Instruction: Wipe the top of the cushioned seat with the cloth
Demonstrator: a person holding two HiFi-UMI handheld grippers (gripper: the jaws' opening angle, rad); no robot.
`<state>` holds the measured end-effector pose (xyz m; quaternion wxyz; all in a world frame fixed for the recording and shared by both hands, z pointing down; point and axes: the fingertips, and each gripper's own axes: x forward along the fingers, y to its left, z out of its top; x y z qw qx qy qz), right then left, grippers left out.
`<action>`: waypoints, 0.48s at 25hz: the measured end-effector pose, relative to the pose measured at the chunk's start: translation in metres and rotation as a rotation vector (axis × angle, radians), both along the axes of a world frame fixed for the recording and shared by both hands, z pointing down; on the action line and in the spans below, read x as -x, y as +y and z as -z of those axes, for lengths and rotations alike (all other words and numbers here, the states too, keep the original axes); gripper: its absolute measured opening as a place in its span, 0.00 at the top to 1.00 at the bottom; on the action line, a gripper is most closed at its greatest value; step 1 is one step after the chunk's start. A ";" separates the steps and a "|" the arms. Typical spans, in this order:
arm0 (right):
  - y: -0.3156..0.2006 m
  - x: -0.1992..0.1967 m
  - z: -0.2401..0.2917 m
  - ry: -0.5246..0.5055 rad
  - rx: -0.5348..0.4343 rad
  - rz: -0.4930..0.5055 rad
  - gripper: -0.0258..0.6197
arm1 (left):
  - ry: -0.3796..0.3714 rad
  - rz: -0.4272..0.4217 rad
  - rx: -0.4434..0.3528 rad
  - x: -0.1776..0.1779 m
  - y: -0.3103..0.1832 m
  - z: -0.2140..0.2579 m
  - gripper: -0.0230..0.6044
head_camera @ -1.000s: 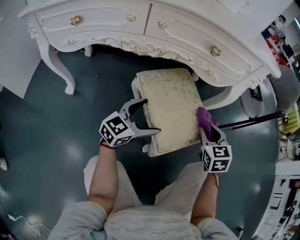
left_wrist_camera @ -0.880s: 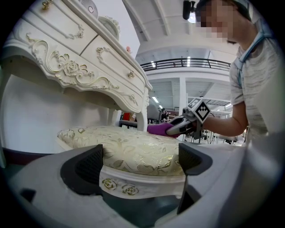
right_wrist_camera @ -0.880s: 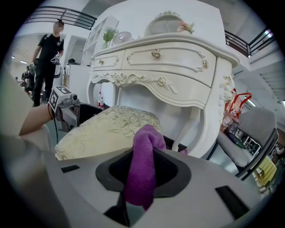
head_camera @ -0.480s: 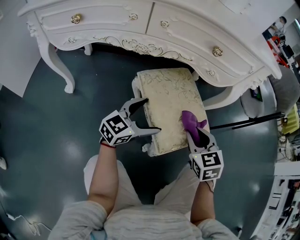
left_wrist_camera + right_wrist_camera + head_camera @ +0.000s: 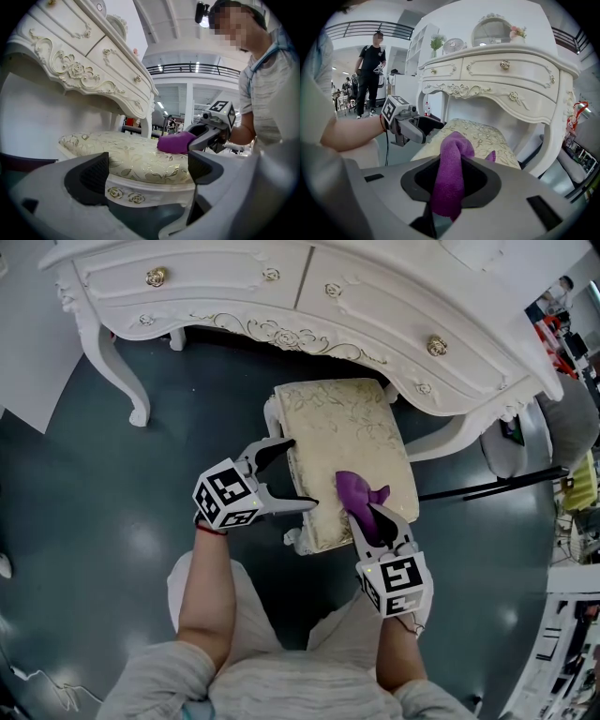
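Dark floor [image 5: 94,484] under white dressing table [image 5: 375,306] | cushioned seat [image 5: 328,427] in front | right gripper [image 5: 373,519] clamps purple cloth [image 5: 354,491], resting at seat's 5 o'clock | left gripper [image 5: 302,472] jaws spread astride 8 o'clock edge | best: press flat, sweep overlapping strokes toward 12 o'clock

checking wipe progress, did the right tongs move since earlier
Yes, right tongs and cloth slid left, from the right edge of the seat onto its top.

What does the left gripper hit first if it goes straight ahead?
The cushioned seat: its near side edge sits right at the open left gripper tips, contact unclear. Beyond lies the cloth.
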<state>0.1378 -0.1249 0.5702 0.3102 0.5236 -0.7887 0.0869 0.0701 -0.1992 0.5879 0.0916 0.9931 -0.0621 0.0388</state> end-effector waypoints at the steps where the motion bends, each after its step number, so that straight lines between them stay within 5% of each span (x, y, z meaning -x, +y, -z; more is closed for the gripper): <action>1: 0.001 0.003 0.000 -0.002 0.000 0.009 0.81 | 0.012 0.008 -0.001 0.003 -0.002 0.003 0.12; 5: 0.006 0.016 0.000 -0.026 0.002 0.043 0.81 | 0.074 0.079 -0.023 0.016 -0.016 0.018 0.12; 12: 0.016 0.042 0.000 -0.064 0.026 0.122 0.81 | 0.066 0.141 -0.053 0.025 -0.028 0.020 0.12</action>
